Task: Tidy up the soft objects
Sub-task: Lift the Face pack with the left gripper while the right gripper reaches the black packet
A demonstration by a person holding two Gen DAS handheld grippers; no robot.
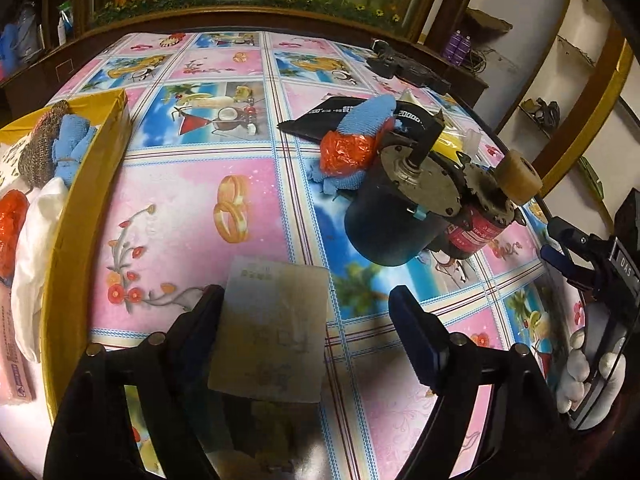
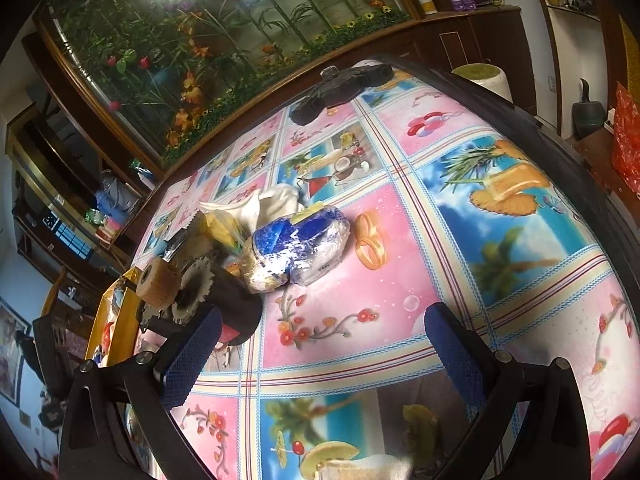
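My left gripper (image 1: 308,320) is open; a pale square cloth (image 1: 272,332) lies on the table between its fingers, against the left finger (image 1: 200,320). A yellow box (image 1: 76,184) at the left holds a blue cloth (image 1: 74,144), a knitted piece, white fabric and an orange wrapped item. A heap at the right holds a blue cloth (image 1: 368,116), an orange bundle (image 1: 348,148) and motors (image 1: 392,216). My right gripper (image 2: 320,340) is open and empty over the table, also seen at the left view's right edge (image 1: 568,248). A blue-white wrapped bundle (image 2: 296,244) and white cloth (image 2: 276,200) lie ahead of it.
The table (image 2: 440,216) has a pink and blue patterned cover. A gear, a tan wheel (image 2: 156,280) and a dark motor (image 2: 236,304) lie left of my right gripper. A black device (image 2: 340,84) sits at the far edge. A cabinet with a plant mural stands behind.
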